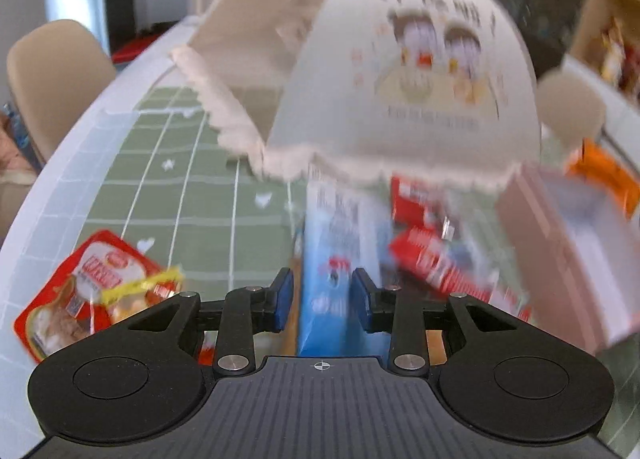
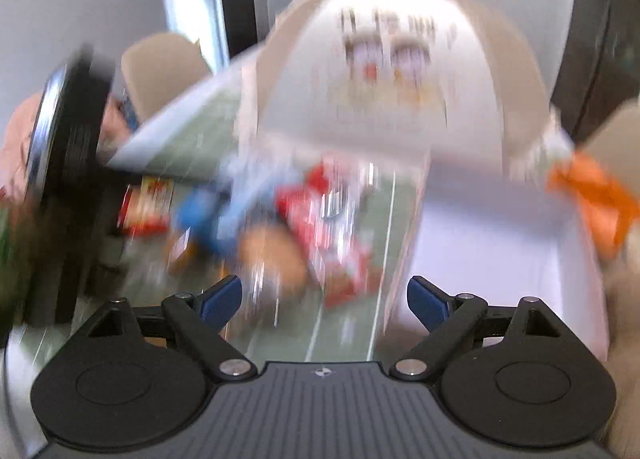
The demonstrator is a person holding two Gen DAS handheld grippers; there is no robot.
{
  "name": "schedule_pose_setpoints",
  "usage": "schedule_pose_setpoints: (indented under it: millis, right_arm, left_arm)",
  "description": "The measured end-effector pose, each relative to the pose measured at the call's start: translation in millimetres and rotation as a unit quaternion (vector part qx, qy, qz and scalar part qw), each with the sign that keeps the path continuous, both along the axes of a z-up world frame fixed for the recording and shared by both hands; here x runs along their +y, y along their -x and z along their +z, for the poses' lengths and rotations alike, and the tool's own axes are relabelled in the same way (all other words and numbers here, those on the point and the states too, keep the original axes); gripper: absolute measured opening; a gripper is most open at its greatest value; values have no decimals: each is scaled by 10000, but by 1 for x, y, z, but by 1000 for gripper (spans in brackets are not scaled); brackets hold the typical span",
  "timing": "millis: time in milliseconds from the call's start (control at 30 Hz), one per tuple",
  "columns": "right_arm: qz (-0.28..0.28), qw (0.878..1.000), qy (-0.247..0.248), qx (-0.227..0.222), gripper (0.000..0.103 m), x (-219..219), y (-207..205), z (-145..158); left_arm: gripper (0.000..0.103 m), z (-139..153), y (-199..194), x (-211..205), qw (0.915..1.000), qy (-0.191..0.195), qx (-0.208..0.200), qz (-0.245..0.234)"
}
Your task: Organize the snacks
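Observation:
In the left wrist view my left gripper (image 1: 323, 299) hovers over a light blue snack box (image 1: 340, 227) lying lengthwise on the green checked cloth (image 1: 180, 179). The box shows between the blue pads; the left pad stands clear of it, so the jaws are open. Red snack packets (image 1: 432, 255) lie just right of the box, and a red pouch (image 1: 92, 291) lies at the near left. My right gripper (image 2: 324, 303) is wide open with nothing between its fingers, above blurred red packets (image 2: 328, 219). A pink box with a white inside (image 2: 500, 239) sits to its right.
A white domed food cover (image 1: 400, 59) with a cartoon print stands behind the snacks. An orange packet (image 1: 600, 175) lies by the pink box (image 1: 560, 251). Beige chairs (image 1: 52, 71) flank the table. The left tool's dark housing (image 2: 68, 163) fills the right view's left side.

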State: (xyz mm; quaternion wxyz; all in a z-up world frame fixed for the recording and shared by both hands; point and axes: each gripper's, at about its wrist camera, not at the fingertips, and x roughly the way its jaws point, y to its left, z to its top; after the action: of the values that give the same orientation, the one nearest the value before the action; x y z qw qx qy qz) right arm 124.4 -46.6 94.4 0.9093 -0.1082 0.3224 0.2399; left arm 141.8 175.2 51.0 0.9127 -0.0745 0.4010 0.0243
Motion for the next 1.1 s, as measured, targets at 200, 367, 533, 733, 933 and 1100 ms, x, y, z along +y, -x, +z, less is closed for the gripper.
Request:
schedule_pose_setpoints:
  millis: [200,367,533,733,933,1100]
  right_arm:
    - [-677,9958,8,611,94,59,-136,-28]
    - [-1392,9792,27,1473,70,77,-212,-74]
    - [-841,9834,349,1568,57,81,-192,-77]
    - [-187,9817,65,1893,50,49,-114,-82]
    - [228,9800,-144,1972,46,9,-37,-88]
    - [394,9810,-417,1851,47,-35,-3,-63]
  left_arm:
    - [37,14,65,25,9975,516,-441,-216]
    - [37,13,110,23,9914,1086,-243,-688]
    - [37,-2,136,13,9882,1142,181,-1004]
    - [37,-9,140,22,9914,1180,296,-481]
    - [37,9,139,12,9925,1183,134,-294]
    - [37,18,140,-14,9915,1152,159,-589]
